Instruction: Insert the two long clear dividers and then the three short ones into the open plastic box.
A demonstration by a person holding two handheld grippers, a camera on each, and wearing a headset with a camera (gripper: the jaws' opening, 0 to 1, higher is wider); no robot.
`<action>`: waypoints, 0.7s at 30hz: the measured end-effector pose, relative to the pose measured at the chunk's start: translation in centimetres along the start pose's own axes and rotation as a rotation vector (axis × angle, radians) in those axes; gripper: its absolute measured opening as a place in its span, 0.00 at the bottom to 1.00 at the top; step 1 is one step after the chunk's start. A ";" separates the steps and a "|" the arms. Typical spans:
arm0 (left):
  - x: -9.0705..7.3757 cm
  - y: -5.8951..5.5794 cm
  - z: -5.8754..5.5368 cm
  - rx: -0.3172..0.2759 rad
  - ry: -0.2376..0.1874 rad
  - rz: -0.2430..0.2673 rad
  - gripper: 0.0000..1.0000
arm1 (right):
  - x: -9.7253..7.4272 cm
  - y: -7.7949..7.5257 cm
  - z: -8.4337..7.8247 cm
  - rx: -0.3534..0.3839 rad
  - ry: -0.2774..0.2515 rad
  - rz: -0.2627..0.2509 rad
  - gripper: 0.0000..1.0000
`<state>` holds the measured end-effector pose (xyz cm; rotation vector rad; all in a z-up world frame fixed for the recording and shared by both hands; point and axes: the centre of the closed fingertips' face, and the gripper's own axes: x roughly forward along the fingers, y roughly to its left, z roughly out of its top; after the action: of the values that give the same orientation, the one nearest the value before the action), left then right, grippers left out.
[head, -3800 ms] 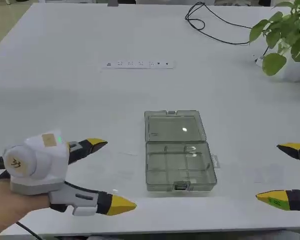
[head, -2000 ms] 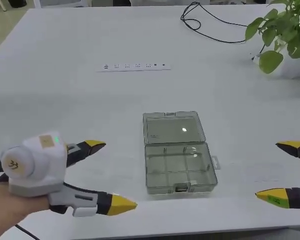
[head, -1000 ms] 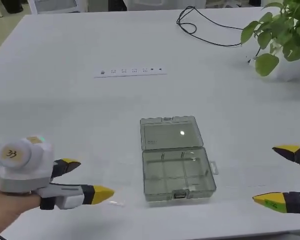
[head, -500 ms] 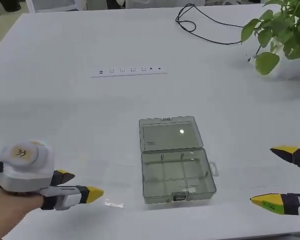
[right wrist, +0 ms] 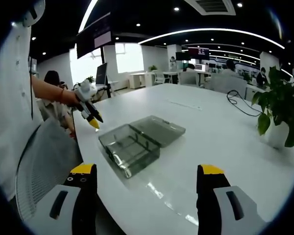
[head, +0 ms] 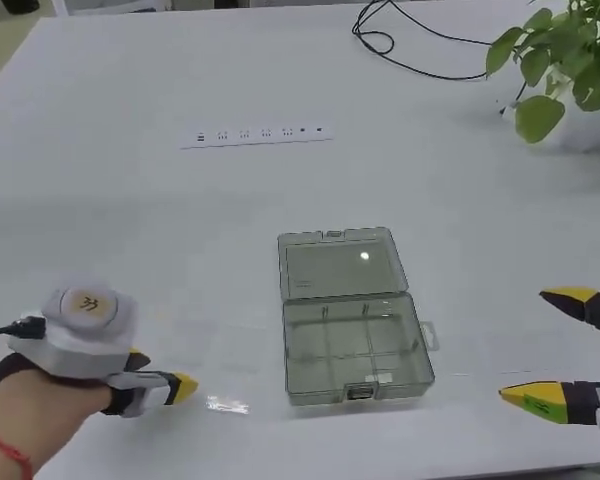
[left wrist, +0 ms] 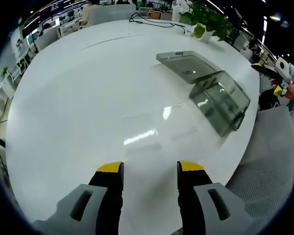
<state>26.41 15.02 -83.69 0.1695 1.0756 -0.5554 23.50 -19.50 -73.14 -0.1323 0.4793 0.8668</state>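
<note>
The open smoky plastic box lies at the table's middle, its lid folded back; faint partition lines show inside the base. A clear divider lies flat left of the box, seen by its glint. My left gripper hovers low just left of that divider, pointing at it, open with nothing between the jaws. From the left gripper view the clear divider sits ahead and the box further right. My right gripper stays wide open right of the box.
A white power strip lies far behind the box. A black cable and a potted plant occupy the back right. The table's front edge runs close below both grippers. A mesh chair stands beside the table.
My left gripper has dropped toward the table and the near edge, tilted down, with its jaws closer together. The right gripper has held still.
</note>
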 end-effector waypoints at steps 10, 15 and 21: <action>0.9 1.0 -0.4 0.029 0.051 0.069 0.39 | -0.1 -0.1 -0.2 0.007 -0.002 -0.006 0.84; 1.1 1.4 -0.6 0.088 0.079 0.105 0.35 | -0.1 -0.1 -0.3 0.010 -0.005 -0.009 0.84; 1.0 1.6 -0.6 0.097 0.103 0.093 0.33 | -0.1 0.0 -0.3 0.014 -0.010 -0.012 0.84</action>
<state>27.07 16.32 -85.05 0.3341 1.1352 -0.5197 23.37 -19.62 -73.36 -0.1178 0.4746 0.8517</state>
